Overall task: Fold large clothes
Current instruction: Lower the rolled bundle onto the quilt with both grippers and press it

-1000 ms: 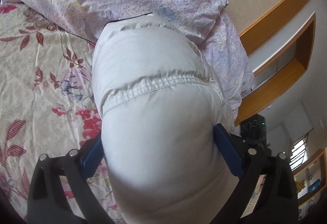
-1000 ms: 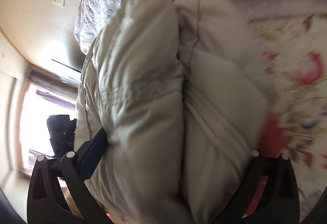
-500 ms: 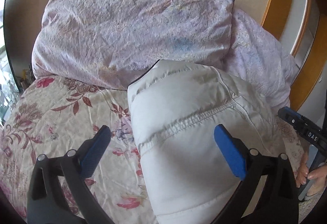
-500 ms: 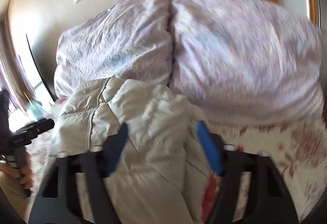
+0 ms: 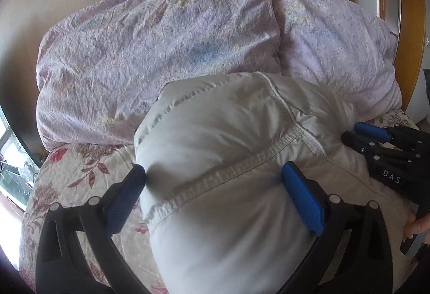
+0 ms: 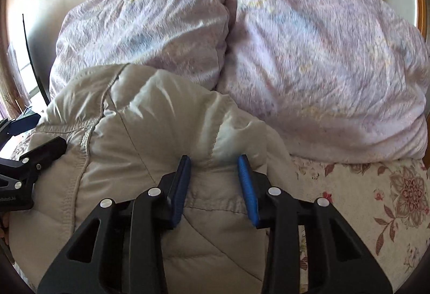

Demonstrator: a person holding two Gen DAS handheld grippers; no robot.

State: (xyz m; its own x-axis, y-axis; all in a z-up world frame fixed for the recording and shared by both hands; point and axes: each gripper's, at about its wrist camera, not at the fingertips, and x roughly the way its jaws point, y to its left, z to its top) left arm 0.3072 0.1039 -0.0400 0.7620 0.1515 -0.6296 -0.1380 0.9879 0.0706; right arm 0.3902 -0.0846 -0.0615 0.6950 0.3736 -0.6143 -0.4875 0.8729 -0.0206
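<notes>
Puffy white jacket [image 5: 228, 186] sits bundled on the bed [image 5: 80, 173]; my left claw [image 5: 215, 184] spreads wide around it, my right claw [image 6: 215, 175] pinches a fold to stop it springing open.

Left gripper [image 5: 213, 184]: jaws spread wide; blue pads [image 5: 302, 198] on either side of a white bulge
Right gripper [image 6: 215, 162]: jaws partly closed; pads [image 6: 248, 189] pinching a fold between them
Right hand [image 5: 415, 224]: fingers partly seen at the handle
</notes>
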